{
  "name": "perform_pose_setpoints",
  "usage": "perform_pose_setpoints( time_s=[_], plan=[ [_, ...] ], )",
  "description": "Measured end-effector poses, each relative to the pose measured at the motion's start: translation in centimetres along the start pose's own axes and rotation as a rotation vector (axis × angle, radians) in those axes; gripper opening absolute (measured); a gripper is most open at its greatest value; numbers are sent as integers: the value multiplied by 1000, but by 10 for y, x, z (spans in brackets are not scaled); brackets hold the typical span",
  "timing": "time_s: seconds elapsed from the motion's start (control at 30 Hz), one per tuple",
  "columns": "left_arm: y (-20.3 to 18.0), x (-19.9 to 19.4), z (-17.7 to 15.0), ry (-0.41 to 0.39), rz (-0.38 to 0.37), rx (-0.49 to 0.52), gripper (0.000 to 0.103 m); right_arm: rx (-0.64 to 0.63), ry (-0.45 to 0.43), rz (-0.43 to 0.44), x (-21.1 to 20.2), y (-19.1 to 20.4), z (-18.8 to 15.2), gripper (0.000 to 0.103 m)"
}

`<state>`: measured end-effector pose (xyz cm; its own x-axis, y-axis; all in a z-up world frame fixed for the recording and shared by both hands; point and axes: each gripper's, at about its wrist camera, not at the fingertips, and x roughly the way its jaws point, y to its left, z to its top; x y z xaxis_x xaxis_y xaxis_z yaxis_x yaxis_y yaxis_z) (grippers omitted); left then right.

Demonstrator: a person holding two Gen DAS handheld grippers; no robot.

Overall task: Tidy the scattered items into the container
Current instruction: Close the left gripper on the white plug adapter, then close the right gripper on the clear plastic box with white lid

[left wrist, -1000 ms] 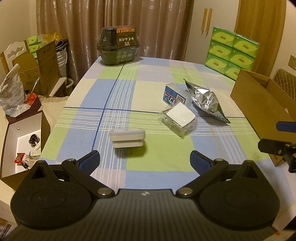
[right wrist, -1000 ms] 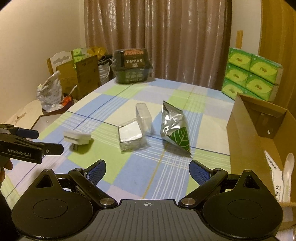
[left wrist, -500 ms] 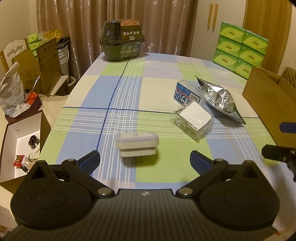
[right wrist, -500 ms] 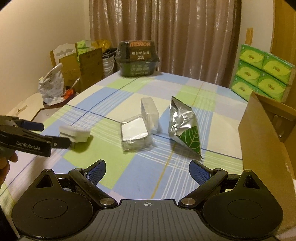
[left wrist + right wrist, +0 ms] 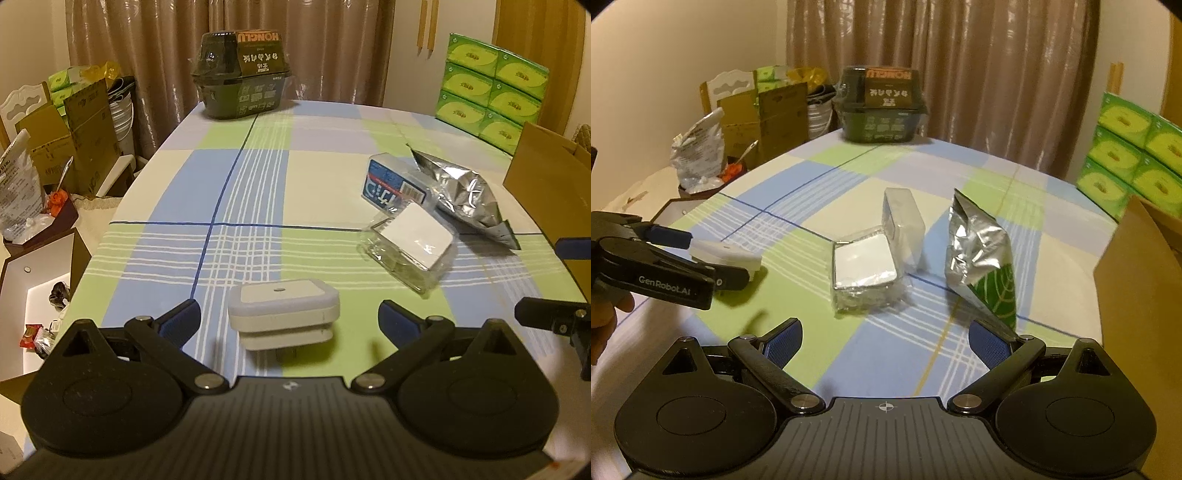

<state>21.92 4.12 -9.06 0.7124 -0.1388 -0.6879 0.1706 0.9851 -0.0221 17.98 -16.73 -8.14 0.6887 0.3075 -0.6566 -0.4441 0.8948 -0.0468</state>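
A white plug-in adapter (image 5: 283, 313) lies on the checked tablecloth, between the open fingers of my left gripper (image 5: 288, 321), which do not touch it. In the right wrist view the same adapter (image 5: 726, 254) shows beside the left gripper (image 5: 701, 258). Farther right lie a clear plastic case with a white pad (image 5: 410, 245), a blue-labelled clear box (image 5: 391, 184) and a silver foil bag (image 5: 465, 194). The cardboard box (image 5: 546, 184) stands at the table's right edge. My right gripper (image 5: 884, 341) is open and empty, short of the clear case (image 5: 864, 271) and foil bag (image 5: 979, 251).
A dark green container (image 5: 242, 75) sits at the table's far end. Green tissue packs (image 5: 491, 85) are stacked at the back right. Cardboard boxes and bags (image 5: 55, 147) crowd the floor left of the table. A hand (image 5: 605, 314) holds the left gripper.
My left gripper has moved forward, so the white adapter now lies between its fingers. The right gripper has drifted forward and left toward the clear case.
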Motion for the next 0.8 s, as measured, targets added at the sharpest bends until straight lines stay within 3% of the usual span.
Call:
perform_pose_setpoints(
  time_s=[0.37,0.57,0.8],
  plan=[
    [3,18,-1,-5,-9,2,90,-79,-12,39,39,3,4,94],
    [6,22,-4,2,-14,4,65,-135,-28,54,60,8,10,94],
    [10,22,-5,-11,-35,-10,64,-133,-17,61,85,8,18,94]
  ],
)
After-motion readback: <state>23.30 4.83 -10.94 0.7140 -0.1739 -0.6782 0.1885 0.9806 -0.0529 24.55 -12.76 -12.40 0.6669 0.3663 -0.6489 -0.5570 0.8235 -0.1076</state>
